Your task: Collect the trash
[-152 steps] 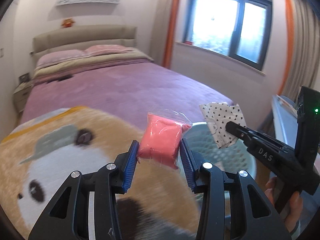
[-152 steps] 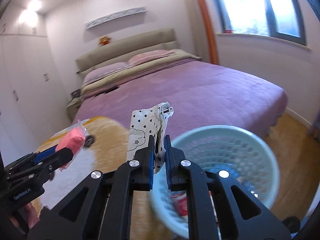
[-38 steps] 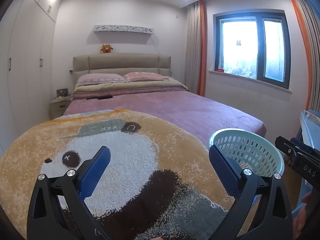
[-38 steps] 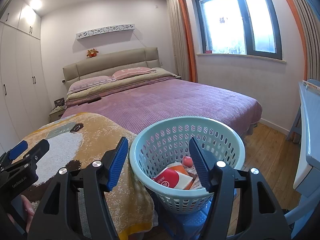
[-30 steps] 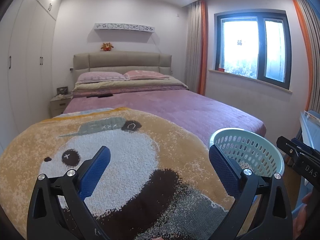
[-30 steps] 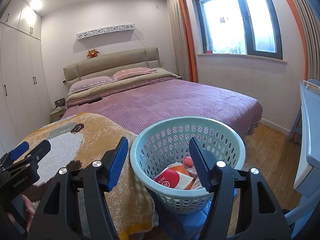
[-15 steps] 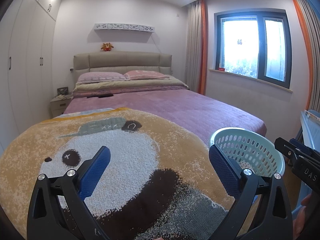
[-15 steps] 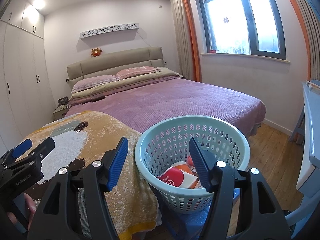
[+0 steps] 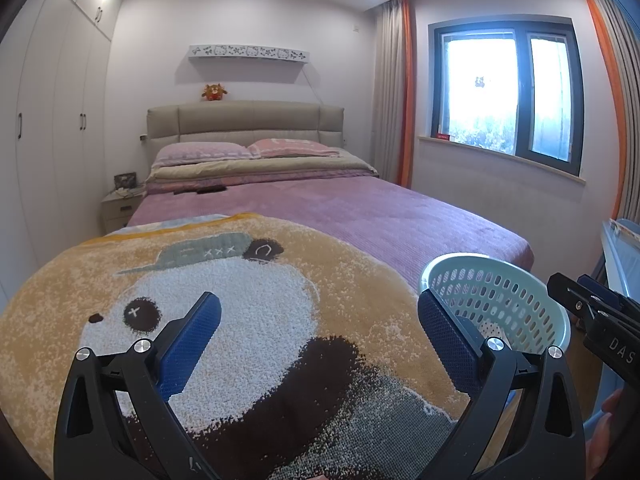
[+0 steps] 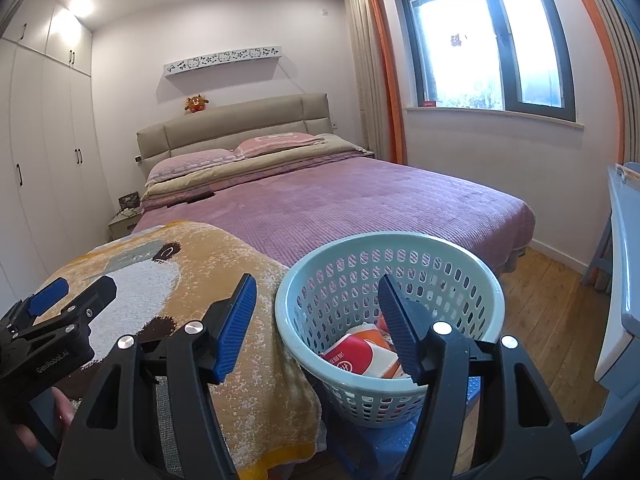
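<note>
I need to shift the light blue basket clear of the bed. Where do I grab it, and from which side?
Take the light blue basket by its rolled top rim, on the near edge facing the right gripper, coming down from above. The rim is thin, exposed all round and likely narrower than the open jaws, while the round perforated wall looks too wide to span. Avoid the side against the panda blanket.

Two fisheye cameras at the foot of the bed [image 9: 360, 216], each looking forward and slightly down between its own fingers toward the headboard [image 9: 244, 120]. The left sits low over the panda blanket [image 9: 248, 320]; the right, beside it, looks into the basket [image 10: 472, 276]. Both views share bed, blanket, basket and window [image 10: 488, 40].
</note>
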